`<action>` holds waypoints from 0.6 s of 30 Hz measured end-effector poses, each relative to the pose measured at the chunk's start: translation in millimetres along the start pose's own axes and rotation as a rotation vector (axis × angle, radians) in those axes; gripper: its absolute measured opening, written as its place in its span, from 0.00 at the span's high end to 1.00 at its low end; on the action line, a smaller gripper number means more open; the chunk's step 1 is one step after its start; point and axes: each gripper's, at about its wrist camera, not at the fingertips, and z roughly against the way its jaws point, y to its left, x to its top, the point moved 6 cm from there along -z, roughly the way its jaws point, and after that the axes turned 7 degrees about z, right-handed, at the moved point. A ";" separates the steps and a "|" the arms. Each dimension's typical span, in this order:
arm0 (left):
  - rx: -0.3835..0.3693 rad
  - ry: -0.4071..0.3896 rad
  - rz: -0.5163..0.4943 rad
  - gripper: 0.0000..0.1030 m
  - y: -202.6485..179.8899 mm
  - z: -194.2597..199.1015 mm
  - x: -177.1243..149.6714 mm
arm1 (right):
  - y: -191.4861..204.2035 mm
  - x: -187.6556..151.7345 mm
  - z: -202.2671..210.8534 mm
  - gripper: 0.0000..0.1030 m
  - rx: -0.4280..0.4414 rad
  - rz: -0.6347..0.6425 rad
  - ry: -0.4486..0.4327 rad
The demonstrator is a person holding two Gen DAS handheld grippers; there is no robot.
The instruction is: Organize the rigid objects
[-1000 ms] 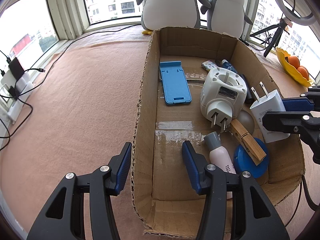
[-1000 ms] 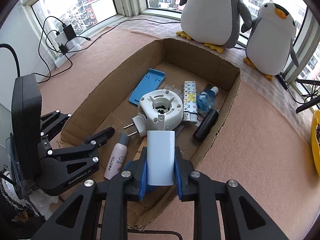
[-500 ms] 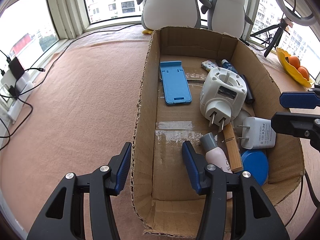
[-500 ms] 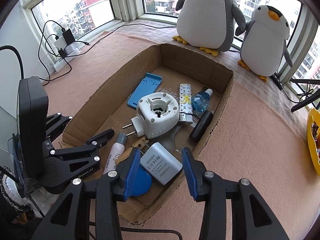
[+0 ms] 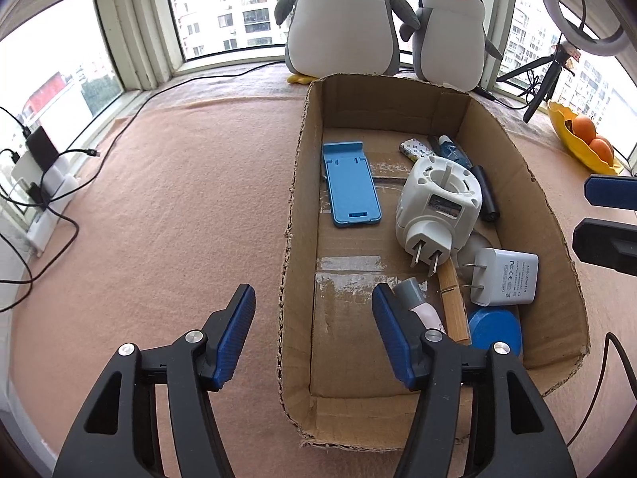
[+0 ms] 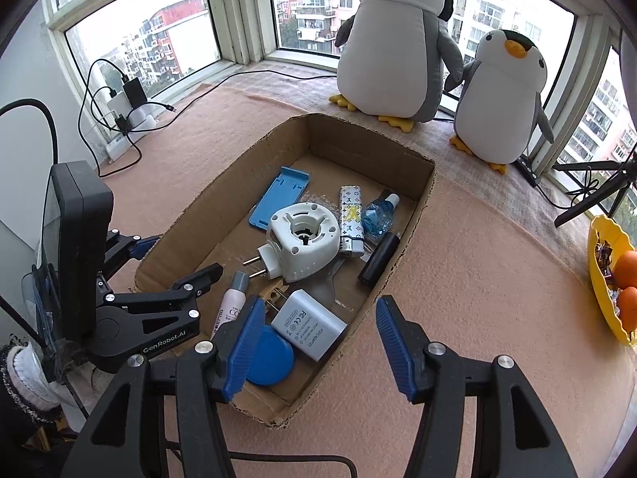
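Right wrist view looks down on a cardboard box (image 6: 410, 215) resting on a pink-covered tabletop (image 6: 477, 271). The right tongs (image 6: 318, 342) have just been opening; they stand apart and empty above the box's near corner, and the white charger (image 6: 308, 324) lies flat on the box floor below them, touching neither pad. The charger rests partly over a blue round lid (image 6: 270, 354), with a wooden clothespin (image 6: 274, 290) just beside its prongs. Further in sit a white plug-in device (image 6: 302, 241), a pink-and-grey tube (image 6: 231, 298), a blue phone stand (image 6: 278, 197), a patterned lighter (image 6: 350, 219), a small blue bottle (image 6: 378, 215) and a black cylinder (image 6: 380, 259).

In the left wrist view the left tongs (image 5: 310, 336) have also just been opening and hold nothing; the box's long left wall (image 5: 296, 239) runs between the 2 fingers, one finger outside and one inside, neither pad pressing it.

2 plush penguins (image 6: 390, 40) stand by the window behind the box, and a yellow bowl (image 6: 605, 279) with oranges sits at the right edge
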 end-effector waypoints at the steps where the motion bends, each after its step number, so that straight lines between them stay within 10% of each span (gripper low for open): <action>1: -0.001 -0.009 -0.010 0.36 -2.4 4.7 1.6 | -0.7 -0.1 3.2 0.47 -0.007 0.000 -0.005; 18: -0.039 -0.151 -0.014 0.22 -29.1 123.1 40.3 | -48.8 -27.6 112.9 0.34 -0.154 -0.143 -0.182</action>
